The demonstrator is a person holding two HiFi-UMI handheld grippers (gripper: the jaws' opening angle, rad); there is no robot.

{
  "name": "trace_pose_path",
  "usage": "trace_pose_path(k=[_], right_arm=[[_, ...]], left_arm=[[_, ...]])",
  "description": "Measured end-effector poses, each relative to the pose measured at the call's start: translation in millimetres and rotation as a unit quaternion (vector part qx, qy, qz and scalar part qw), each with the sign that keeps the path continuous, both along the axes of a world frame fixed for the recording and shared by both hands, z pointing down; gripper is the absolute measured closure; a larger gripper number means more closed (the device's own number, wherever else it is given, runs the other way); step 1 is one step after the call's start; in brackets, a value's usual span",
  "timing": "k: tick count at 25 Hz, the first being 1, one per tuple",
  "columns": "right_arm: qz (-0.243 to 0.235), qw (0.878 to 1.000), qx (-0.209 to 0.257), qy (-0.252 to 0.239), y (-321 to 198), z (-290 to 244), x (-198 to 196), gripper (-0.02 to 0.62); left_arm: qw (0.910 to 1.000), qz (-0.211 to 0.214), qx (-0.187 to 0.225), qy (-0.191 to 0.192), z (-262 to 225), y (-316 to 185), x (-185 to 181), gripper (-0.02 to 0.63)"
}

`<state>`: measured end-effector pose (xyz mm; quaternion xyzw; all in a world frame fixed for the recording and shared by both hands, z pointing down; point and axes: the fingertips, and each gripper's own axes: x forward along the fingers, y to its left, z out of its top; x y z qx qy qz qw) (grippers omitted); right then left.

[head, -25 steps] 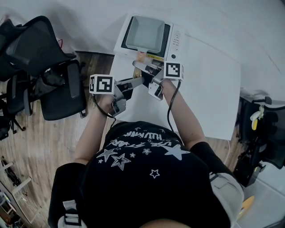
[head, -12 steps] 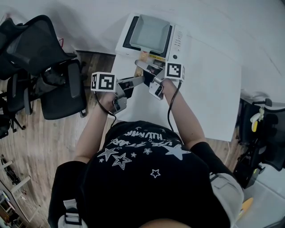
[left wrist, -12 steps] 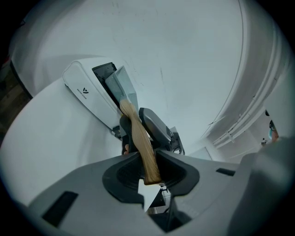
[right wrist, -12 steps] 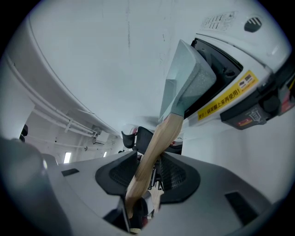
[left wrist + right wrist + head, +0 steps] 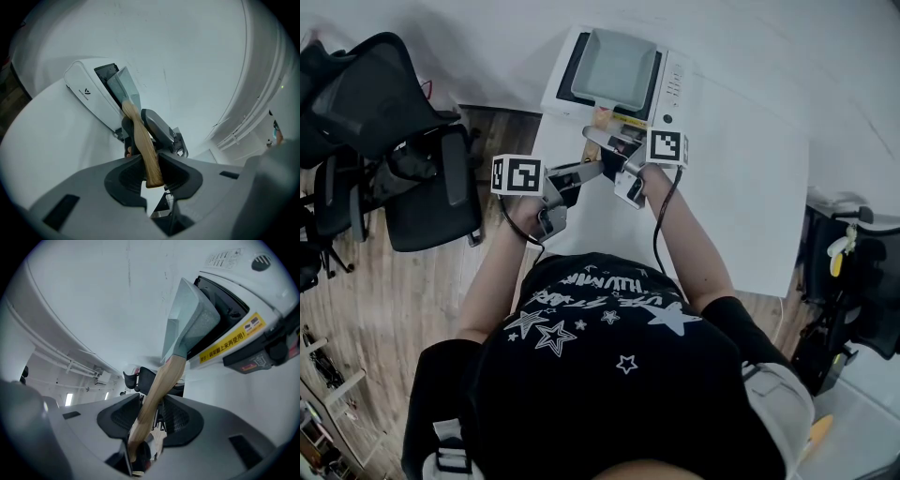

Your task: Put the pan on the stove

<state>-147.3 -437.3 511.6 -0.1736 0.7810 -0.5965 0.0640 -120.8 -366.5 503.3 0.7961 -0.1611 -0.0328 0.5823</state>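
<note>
The white tabletop (image 5: 741,187) carries a white induction stove (image 5: 673,84) at its far edge, with black office chairs (image 5: 394,122) on the wooden floor to the left. A square grey pan (image 5: 614,67) lies over the stove's black cooking surface; whether it rests there or is just above it cannot be told. Its wooden handle (image 5: 143,140) points back toward the person. The left tool (image 5: 152,171) is clamped on the handle's end, and the right tool (image 5: 150,416) is clamped on the same handle nearer the pan.
</note>
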Motion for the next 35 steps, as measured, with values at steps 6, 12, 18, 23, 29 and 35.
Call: trace_pose_path(k=[6, 12, 18, 23, 29, 35], right_arm=[[0.006, 1.000, -0.004, -0.001, -1.4, 1.3, 1.1, 0.445], [0.010, 1.000, -0.005, 0.011, -1.2, 2.5, 1.7, 0.445], [0.023, 1.000, -0.007, 0.010, -2.5, 2.3, 4.2, 0.418], [0.032, 0.999, -0.017, 0.013, -0.6, 5.6, 8.4, 0.375], [0.032, 0.999, -0.016, 0.019, 3.9, 5.5, 11.0, 0.367], [0.033, 0.999, -0.013, 0.019, 17.9, 2.4, 19.4, 0.367]], left_arm=[[1.0000, -0.004, 0.001, 0.003, 0.8, -0.9, -0.5, 0.512], [0.9999, -0.010, 0.004, 0.001, 1.7, -1.5, -1.0, 0.512], [0.9999, -0.014, 0.009, -0.001, 1.4, -4.5, -3.5, 0.489], [0.9998, -0.018, 0.008, 0.004, -0.8, -5.8, -4.4, 0.415], [0.9996, -0.026, 0.007, -0.003, 3.9, -2.9, -5.4, 0.354], [0.9985, -0.050, 0.014, -0.019, 4.9, 7.7, -7.8, 0.339]])
